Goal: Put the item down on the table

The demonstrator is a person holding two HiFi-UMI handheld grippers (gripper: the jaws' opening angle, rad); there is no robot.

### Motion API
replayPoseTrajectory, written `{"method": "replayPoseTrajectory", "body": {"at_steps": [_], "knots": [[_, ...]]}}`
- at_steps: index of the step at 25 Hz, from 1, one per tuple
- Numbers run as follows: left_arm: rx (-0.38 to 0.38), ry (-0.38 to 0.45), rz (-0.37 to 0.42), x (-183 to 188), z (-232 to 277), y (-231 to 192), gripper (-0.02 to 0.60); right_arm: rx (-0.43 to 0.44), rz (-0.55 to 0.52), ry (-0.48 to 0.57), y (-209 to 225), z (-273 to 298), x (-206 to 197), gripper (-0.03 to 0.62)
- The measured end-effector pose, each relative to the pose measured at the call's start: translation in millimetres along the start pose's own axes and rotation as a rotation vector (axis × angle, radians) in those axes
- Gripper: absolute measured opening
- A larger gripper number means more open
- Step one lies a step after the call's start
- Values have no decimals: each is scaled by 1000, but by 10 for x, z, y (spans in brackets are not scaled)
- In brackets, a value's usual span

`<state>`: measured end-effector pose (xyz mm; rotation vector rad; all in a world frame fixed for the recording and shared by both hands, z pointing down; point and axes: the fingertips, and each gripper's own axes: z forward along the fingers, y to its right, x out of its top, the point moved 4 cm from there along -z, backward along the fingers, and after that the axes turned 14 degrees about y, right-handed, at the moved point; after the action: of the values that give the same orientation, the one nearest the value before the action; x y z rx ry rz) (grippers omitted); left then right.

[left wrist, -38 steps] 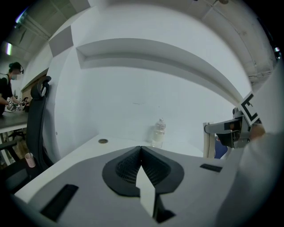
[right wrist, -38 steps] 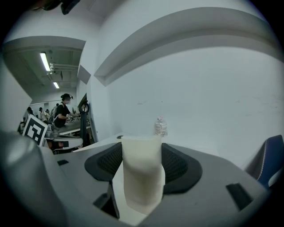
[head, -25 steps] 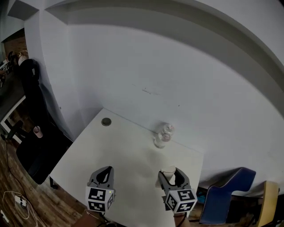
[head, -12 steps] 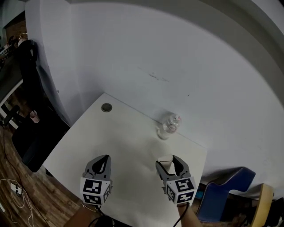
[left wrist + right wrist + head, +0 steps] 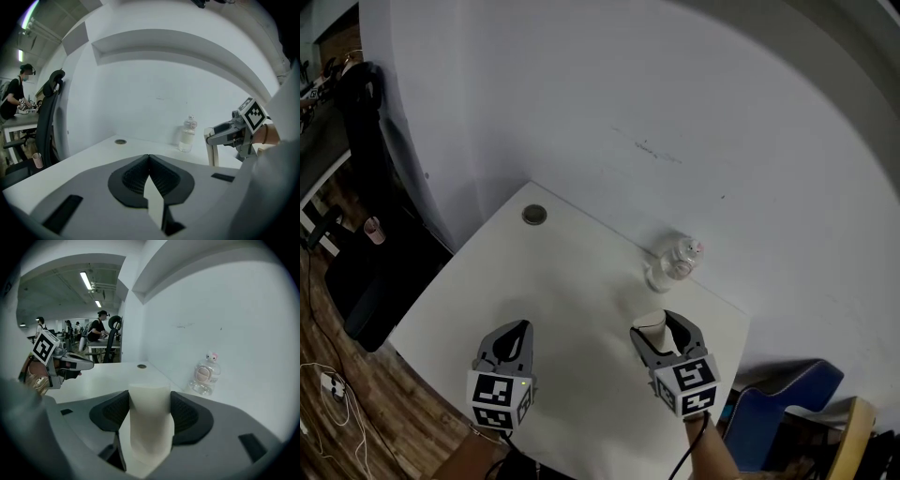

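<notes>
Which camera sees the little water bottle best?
The right gripper view: the bottle is largest and sharpest there, seen whole from top to bottom. The head view shows it small, from above; the left gripper view shows it small and far off.

Off-white cup (image 5: 149,423), white table (image 5: 572,272), clear bottle (image 5: 673,264) with pink markings

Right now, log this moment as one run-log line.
phase: holding | left gripper: shut, empty | right gripper: shut on white cup, upright, over table | clear bottle: behind cup, apart | released: no
</notes>
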<state>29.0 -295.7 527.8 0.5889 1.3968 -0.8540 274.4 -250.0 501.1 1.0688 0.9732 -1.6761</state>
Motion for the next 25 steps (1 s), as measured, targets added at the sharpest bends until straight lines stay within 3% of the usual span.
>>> {"method": "replayPoseTrajectory", "body": {"at_steps": [6,25], "knots": [[10,-7,-10,-27,22,-91,17,76,-39,-30,-52,214,58,295],[13,-43,-37,-128,67,-257,17,170,-150,-99,-213,589,-26,293]]}}
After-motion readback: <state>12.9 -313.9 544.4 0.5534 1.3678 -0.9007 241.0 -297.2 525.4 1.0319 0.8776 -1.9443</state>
